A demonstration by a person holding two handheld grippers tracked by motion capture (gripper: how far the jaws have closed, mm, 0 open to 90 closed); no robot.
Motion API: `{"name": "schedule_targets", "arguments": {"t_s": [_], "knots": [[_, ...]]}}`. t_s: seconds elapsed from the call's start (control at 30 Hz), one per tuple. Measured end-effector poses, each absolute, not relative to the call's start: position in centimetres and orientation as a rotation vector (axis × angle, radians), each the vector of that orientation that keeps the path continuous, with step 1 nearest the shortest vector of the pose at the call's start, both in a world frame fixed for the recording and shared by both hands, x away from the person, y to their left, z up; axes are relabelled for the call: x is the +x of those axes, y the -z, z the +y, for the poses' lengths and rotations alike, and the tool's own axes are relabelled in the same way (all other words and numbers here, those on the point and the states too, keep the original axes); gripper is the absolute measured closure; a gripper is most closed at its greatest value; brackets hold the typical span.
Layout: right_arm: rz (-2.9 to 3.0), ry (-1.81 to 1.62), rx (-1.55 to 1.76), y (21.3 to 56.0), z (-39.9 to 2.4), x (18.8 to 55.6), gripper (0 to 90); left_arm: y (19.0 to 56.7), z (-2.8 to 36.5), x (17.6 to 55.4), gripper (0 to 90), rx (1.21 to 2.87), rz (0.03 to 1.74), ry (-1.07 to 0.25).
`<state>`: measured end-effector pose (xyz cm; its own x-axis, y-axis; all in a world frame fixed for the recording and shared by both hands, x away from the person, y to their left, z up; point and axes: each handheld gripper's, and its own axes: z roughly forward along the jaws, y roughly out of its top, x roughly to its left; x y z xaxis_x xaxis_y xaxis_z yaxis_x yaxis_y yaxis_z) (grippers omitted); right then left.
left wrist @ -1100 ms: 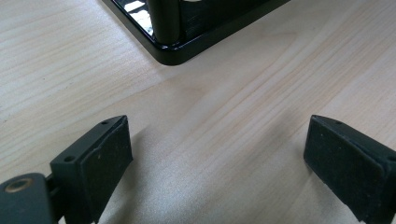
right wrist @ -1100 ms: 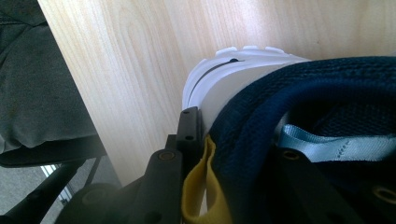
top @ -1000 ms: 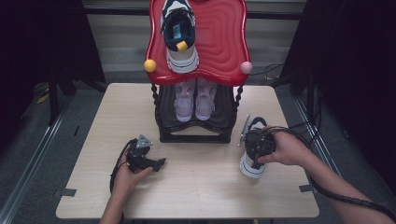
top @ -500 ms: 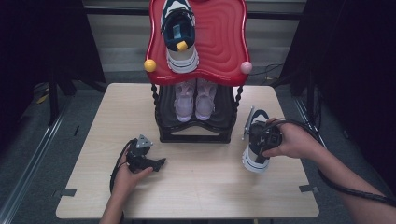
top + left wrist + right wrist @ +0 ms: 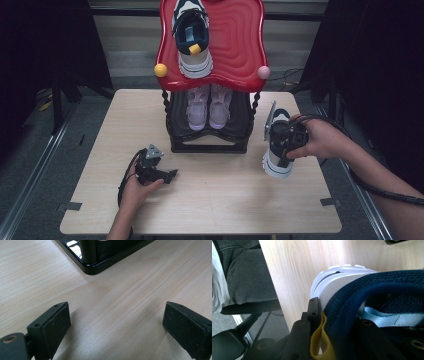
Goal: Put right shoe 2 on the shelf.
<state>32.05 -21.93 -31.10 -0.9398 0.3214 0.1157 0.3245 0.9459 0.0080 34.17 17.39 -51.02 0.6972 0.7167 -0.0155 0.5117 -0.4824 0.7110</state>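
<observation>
A navy-and-white sneaker (image 5: 276, 161) hangs toe-down just above the right side of the table (image 5: 225, 200), with my right gripper (image 5: 287, 137) shut on its heel collar. In the right gripper view the jaws (image 5: 337, 325) pinch the navy collar (image 5: 367, 287) beside a yellow pull tab (image 5: 319, 342). A matching sneaker (image 5: 192, 35) lies on the red top shelf (image 5: 240, 45) of the shoe rack. My left gripper (image 5: 172, 175) rests on the table at the front left, open, with nothing between its pads (image 5: 60, 322).
A pair of pink sneakers (image 5: 209, 105) sits on the rack's black lower shelf (image 5: 210, 145). The rack's base corner (image 5: 93, 268) lies just ahead of the left gripper. A cable (image 5: 380, 187) trails from the right hand. Bare wood spans the table's front half.
My right gripper has risen with the sneaker, lifting its heel off the table and tipping its toe downward. The left gripper has stayed where it was.
</observation>
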Motion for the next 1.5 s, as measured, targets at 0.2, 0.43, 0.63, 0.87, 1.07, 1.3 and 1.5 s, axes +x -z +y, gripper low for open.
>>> {"name": "schedule_targets", "arguments": {"t_s": [0.2, 0.43, 0.63, 0.87, 1.07, 1.3, 1.5], "knots": [[-3.006, 0.021, -0.473, 28.8, -21.8, 32.4, 74.1, 51.0, 17.4, 34.2, 7.2, 2.191, 0.935, -0.370], [-3.021, 0.011, -0.464, 26.4, -21.6, 32.7, 74.1, 51.0, 17.4, 34.2, 7.2, 2.191, 0.933, -0.370], [-3.057, 0.045, -0.469, 23.5, -21.4, 32.8, 74.2, 51.0, 17.4, 34.2, 7.2, 2.201, 0.930, -0.367], [-3.101, 0.040, -0.488, 20.1, -21.4, 33.2, 74.2, 51.0, 17.5, 34.2, 7.2, 2.204, 0.925, -0.372], [-3.139, 0.049, -0.522, 17.3, -21.7, 33.4, 74.2, 51.0, 17.4, 34.2, 7.2, 2.199, 0.924, -0.371], [-3.169, 0.029, -0.536, 14.9, -21.7, 33.6, 74.1, 51.0, 17.5, 34.2, 7.2, 2.199, 0.925, -0.376], [-3.195, 0.047, -0.532, 13.2, -21.3, 33.8, 74.1, 51.0, 17.5, 34.2, 7.2, 2.199, 0.926, -0.372]]}}
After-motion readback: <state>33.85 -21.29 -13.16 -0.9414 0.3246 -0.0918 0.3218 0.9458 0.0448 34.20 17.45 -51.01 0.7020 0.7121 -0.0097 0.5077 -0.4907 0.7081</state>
